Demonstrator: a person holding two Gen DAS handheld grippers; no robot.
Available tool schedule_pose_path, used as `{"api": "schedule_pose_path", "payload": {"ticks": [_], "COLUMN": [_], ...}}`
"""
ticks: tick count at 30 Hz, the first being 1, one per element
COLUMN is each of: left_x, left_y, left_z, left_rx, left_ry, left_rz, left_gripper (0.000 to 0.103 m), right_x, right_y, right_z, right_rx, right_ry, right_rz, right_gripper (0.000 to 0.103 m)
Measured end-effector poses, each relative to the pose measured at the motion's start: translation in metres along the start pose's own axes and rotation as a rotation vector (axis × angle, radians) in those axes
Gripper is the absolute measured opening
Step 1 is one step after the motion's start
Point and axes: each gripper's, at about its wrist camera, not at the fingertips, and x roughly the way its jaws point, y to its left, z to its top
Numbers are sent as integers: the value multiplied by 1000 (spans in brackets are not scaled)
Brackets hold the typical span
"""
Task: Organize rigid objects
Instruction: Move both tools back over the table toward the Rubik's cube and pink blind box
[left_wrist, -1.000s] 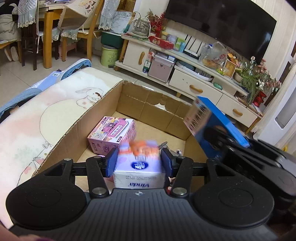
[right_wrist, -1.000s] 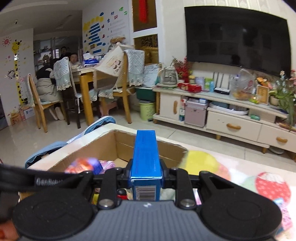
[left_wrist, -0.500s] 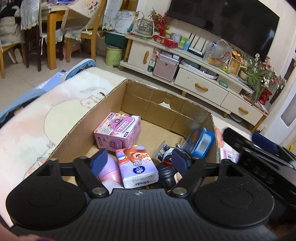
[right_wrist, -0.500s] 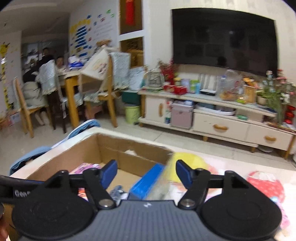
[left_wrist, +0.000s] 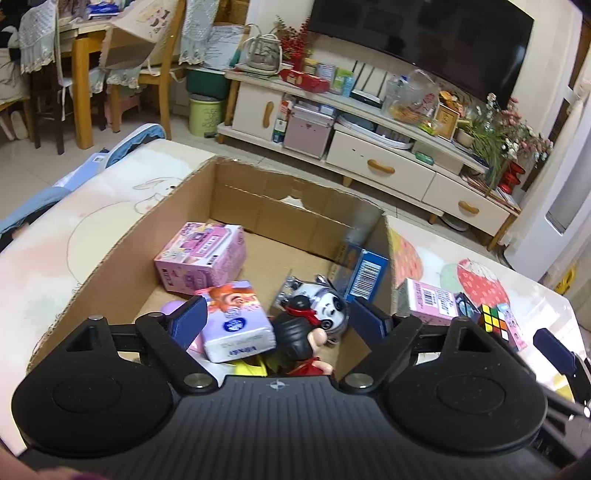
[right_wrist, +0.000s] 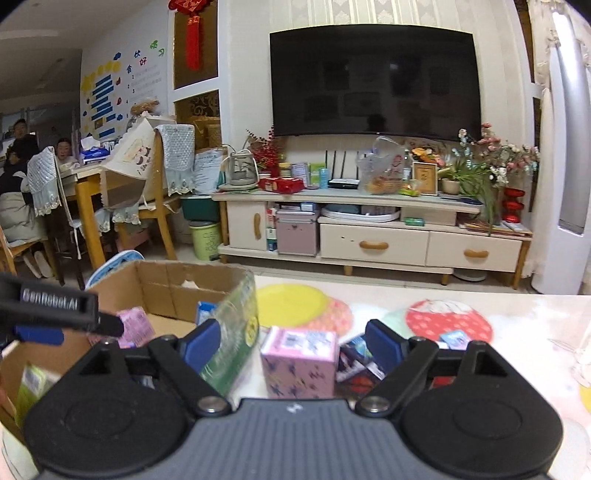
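Tabletop partly hidden behind my right gripper; both sets of fingers released, empty. Cardboard box contents overlap below left gripper, figures unclear.

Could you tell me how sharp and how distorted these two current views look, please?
Left wrist view: sharp on the cardboard box, the TV stand bowed by fisheye. Right wrist view: softer, the pink box slightly blurred, glare on the box's green label.
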Motion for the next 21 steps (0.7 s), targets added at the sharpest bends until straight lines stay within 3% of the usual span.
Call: {"api": "schedule_pose_path", "payload": {"ticks": [8,21], "left_x": [1,4], "left_y": [0,1], "left_z": [1,1], "left_rx": [40,100], "left_ry": [-1,-7], "left_rz": [-25,-58], "left_gripper": [103,103], "right_x": [-15,-22], "right_y": [-8,-34], "right_z": [-16,-41], "right_rx": [-37,12], "right_ry": [-8,7], "right_rz": [-24,-67], "right_gripper": [86,86]}}
